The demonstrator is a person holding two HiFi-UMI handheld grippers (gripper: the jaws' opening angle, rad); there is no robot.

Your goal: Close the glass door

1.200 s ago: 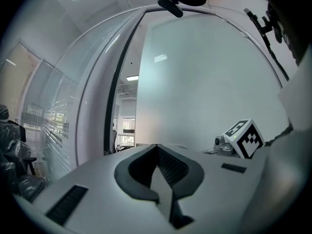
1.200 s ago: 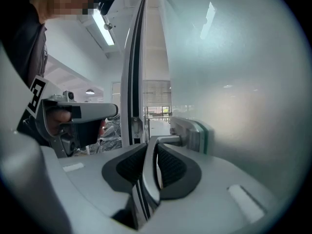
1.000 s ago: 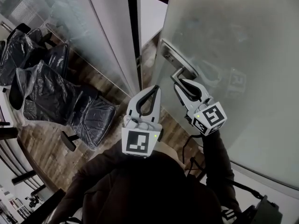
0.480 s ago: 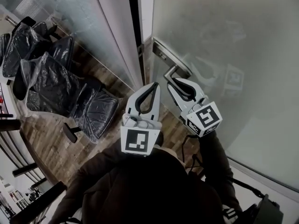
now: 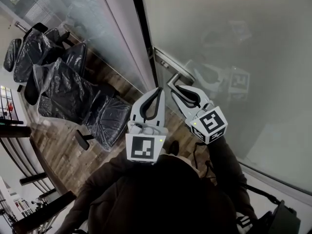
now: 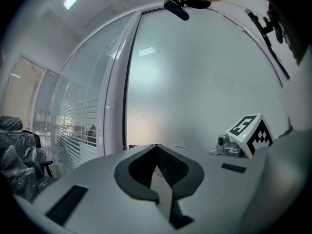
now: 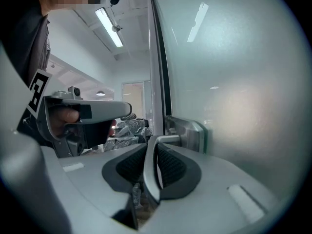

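The frosted glass door (image 5: 234,43) fills the right side of the head view, its edge close against the dark door frame (image 5: 138,28). Its metal lever handle (image 5: 171,81) sticks out from a steel plate (image 7: 187,130). My right gripper (image 5: 179,88) is shut on that lever, and in the right gripper view the handle (image 7: 150,167) runs between the ribbed pads. My left gripper (image 5: 159,90) hangs just left of it, shut with nothing in it, its tips (image 6: 156,146) pointing level at the glass door (image 6: 195,82).
Several office chairs wrapped in black plastic (image 5: 68,91) stand on the wooden floor (image 5: 73,155) at the left, beside a glass partition (image 5: 92,23). The person's dark sleeves and body fill the lower part of the head view.
The door has swung toward the frame and the gap at its edge has narrowed to almost nothing. Both grippers moved along with it; the right one kept hold of the handle.
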